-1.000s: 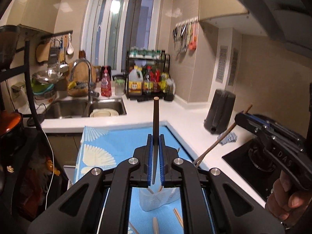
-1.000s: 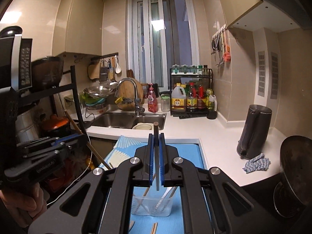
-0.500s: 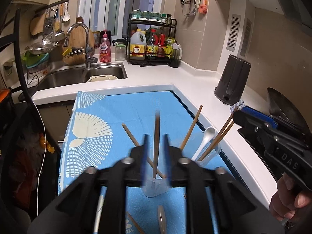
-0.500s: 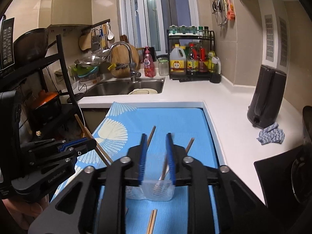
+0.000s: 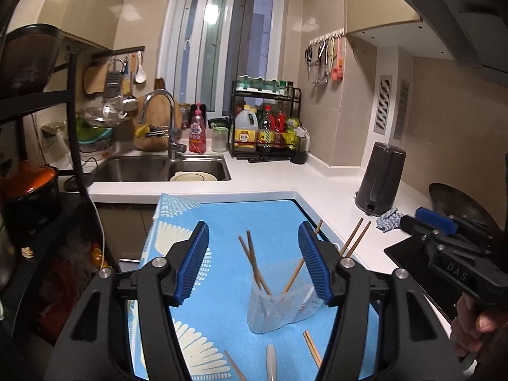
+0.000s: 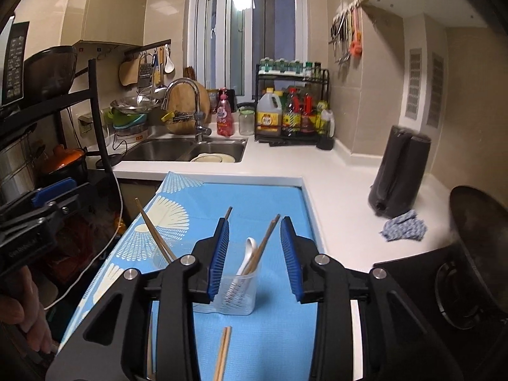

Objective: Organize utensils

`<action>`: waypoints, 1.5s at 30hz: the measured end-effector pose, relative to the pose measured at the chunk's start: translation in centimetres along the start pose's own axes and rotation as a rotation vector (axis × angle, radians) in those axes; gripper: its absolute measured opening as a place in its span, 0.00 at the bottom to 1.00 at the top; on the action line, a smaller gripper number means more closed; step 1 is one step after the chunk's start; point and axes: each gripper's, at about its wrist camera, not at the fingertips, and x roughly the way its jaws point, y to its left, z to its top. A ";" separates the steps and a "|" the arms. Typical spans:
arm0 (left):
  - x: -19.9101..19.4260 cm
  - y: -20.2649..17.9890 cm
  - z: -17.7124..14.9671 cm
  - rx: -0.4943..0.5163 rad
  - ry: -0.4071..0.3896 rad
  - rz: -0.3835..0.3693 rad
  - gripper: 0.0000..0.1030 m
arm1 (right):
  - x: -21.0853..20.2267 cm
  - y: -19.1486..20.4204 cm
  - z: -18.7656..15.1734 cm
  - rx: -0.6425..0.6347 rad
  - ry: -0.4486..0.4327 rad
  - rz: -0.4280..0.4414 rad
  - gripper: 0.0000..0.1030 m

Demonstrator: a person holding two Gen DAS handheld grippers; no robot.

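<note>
The chopstick I had pinched in each pair of jaws a second ago is out of my grip now: both went down into the clear plastic cup (image 6: 233, 289) that stands on the blue cloth (image 5: 222, 219) in front of me. In the right view the cup holds a white spoon (image 6: 249, 249) and several chopsticks (image 6: 265, 241) leaning against its rim; in the left view more chopsticks lean out of it both ways (which two are the ones I just let go, I cannot tell).

My left gripper (image 5: 254, 260) has its jaws spread wide and opening further, with nothing pressed between the blue pads; the cup merely shows through the gap. My right gripper (image 6: 254, 258) stands at a narrower gap, also opening, and likewise empty, hovering just behind the cup.

So that drop looks finished, I judge, but the job is not. On the cloth near me lies a pair of loose chopsticks (image 6: 222, 352), and the left view shows another spoon (image 5: 270, 360) and more sticks lying flat below the cup. Those want picking up next.

Farther out, the white table (image 5: 317, 187) carries a dark kettle (image 5: 379, 181) with a small rag (image 6: 403, 225) beside it.
</note>
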 end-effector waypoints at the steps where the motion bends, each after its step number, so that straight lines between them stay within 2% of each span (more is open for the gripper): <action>1: -0.4 0.2 0.0 0.000 -0.004 0.006 0.58 | -0.9 0.0 0.0 -0.004 -0.017 -0.003 0.34; 5: -2.9 0.8 -1.3 -0.009 -0.025 0.023 0.58 | -4.4 -0.1 -1.0 0.013 -0.071 -0.007 0.34; 10: -5.5 1.5 -4.9 -0.017 -0.037 0.055 0.57 | -7.3 0.5 -4.0 0.036 -0.092 -0.008 0.34; 12: -5.9 1.7 -6.5 -0.013 -0.036 0.073 0.57 | -8.0 0.5 -5.5 0.064 -0.089 0.010 0.34; 16: -5.8 2.3 -9.8 -0.026 0.017 0.084 0.56 | -8.2 1.0 -8.8 0.095 -0.053 0.043 0.34; 18: -5.7 2.7 -11.4 -0.035 0.045 0.091 0.49 | -7.7 1.3 -10.8 0.103 -0.018 0.058 0.33; 19: -5.6 2.9 -12.3 -0.043 0.056 0.099 0.46 | -7.5 1.5 -11.8 0.108 0.001 0.067 0.29; 20: -5.8 3.2 -13.1 -0.055 0.063 0.110 0.44 | -7.1 1.6 -12.6 0.116 0.021 0.077 0.21; 22: -6.0 3.9 -14.5 -0.091 0.072 0.138 0.30 | -6.3 1.7 -14.6 0.146 0.080 0.117 0.11; 23: -6.0 4.3 -15.3 -0.113 0.082 0.147 0.27 | -5.9 1.8 -15.6 0.151 0.104 0.128 0.07; 25: -6.1 4.9 -16.6 -0.142 0.091 0.161 0.15 | -5.4 2.2 -17.3 0.146 0.130 0.130 0.05; 31: -5.9 5.3 -19.6 -0.149 0.139 0.170 0.13 | -3.7 2.6 -22.1 0.180 0.231 0.143 0.05; 36: -5.1 4.0 -21.3 -0.134 0.184 0.135 0.13 | -2.2 2.8 -24.8 0.186 0.297 0.155 0.06; 45: -3.8 1.4 -23.8 -0.157 0.265 -0.031 0.13 | -0.4 4.1 -27.2 0.142 0.389 0.162 0.08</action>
